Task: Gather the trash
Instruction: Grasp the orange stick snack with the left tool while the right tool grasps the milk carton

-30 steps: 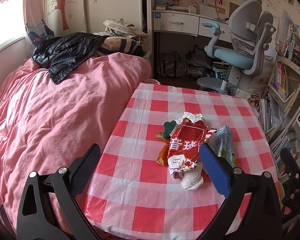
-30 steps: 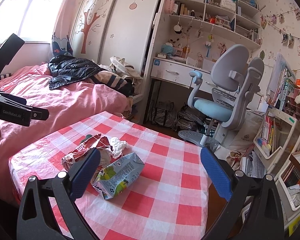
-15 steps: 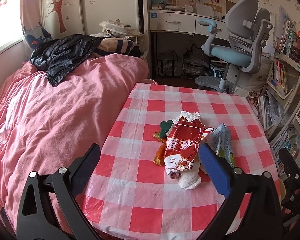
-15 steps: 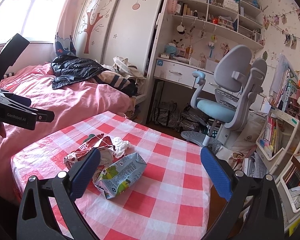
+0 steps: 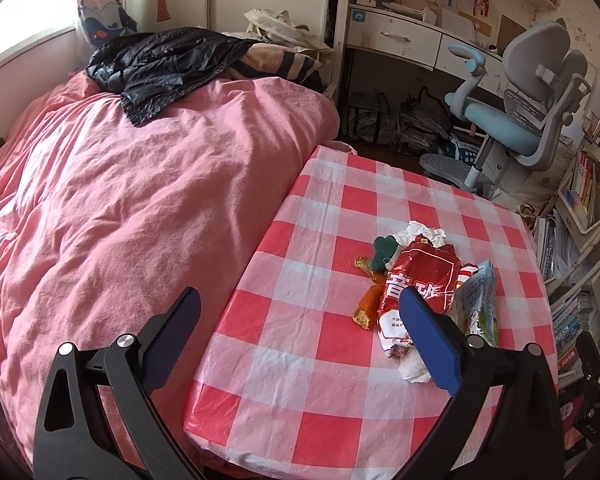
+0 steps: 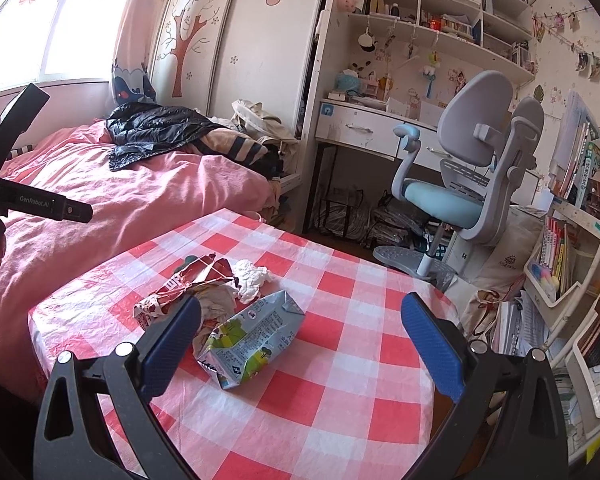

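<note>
Hovering over the room, I take in the bed point(image 5: 140, 208) first, pink and rumpled, just beside the counter point(image 5: 312, 360) with its checked cloth. Both my tools are held above that cloth with nothing in them: the left gripper point(image 5: 300, 332) has its jaws spread wide, and the right gripper point(image 6: 300, 336) likewise. All the trash sits in one heap near the middle of the counter. Biggest is the red bag point(image 5: 418, 292), lying on the heap; touching its right side is the crushed carton point(image 6: 252, 340), then the white tissue point(image 6: 252, 278), then the small orange scraps point(image 5: 366, 308). I judge this the approach step, nothing picked yet. Next I should lower the right jaws astride the carton, which lies nearest them, and close gently. No bin shows in either view.
</note>
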Motion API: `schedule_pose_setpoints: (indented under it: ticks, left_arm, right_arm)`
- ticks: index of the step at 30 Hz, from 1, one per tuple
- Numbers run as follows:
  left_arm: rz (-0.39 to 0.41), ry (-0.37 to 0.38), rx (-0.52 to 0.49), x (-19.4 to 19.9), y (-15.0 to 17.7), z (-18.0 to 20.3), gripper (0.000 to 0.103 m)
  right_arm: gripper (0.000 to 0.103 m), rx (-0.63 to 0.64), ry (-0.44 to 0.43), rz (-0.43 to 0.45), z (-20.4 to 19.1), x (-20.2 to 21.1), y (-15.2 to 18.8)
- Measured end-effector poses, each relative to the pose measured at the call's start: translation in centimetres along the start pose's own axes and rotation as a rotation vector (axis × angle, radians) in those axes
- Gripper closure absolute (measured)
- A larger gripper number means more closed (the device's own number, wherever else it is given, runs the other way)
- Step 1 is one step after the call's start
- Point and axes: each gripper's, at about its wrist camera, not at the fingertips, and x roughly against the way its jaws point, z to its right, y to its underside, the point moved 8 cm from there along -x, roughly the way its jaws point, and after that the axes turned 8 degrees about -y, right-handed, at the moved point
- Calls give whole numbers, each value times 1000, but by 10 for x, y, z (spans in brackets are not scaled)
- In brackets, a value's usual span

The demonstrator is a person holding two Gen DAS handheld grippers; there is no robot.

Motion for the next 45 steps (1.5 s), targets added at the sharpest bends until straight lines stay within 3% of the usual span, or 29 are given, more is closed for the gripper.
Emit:
schedule_pose_setpoints:
  ticks: [4,10,13,16,18,23,31,32,38,42,45]
  left_arm:
    - [-37,80,-51,-7,8,16,7]
    - [-90,54,-157,-36,19,41,8]
    - [-135,33,-162,-65,18,41,19]
    - [-186,59,-157,-92,19,43,27]
    - [-189,86,-201,-101,20,54,28]
    - [-190,64,-323,-119,30,76,28]
    - [-213,127,-345,-134,37,87,30]
    - [-211,129,-356,-134,39,90,32]
    - [-231,148,-371,-139,41,98,82]
    - [-268,141,-372,-129,41,90,82]
    - [-204,98,-337,-105,21,72,83]
  right_arm:
    - [7,-10,-11,-22,1,-4,4]
    - [7,-22,-29,-55,0,-9,9]
    - [7,-25,-39,-74,-1,-12,12]
    - [7,-23,-48,-87,-2,-15,14]
    - [7,-26,-53,-94,-1,-17,15]
    - [7,-55,-69,-107,5,-25,16]
    - [7,-67,-82,-106,6,-28,16]
    - [7,-68,-83,-107,5,-28,16]
    - [7,-73,-95,-120,5,-36,16]
    - [7,-184,-148,-178,11,-60,26]
    - [7,-308,-198,-228,17,-78,36]
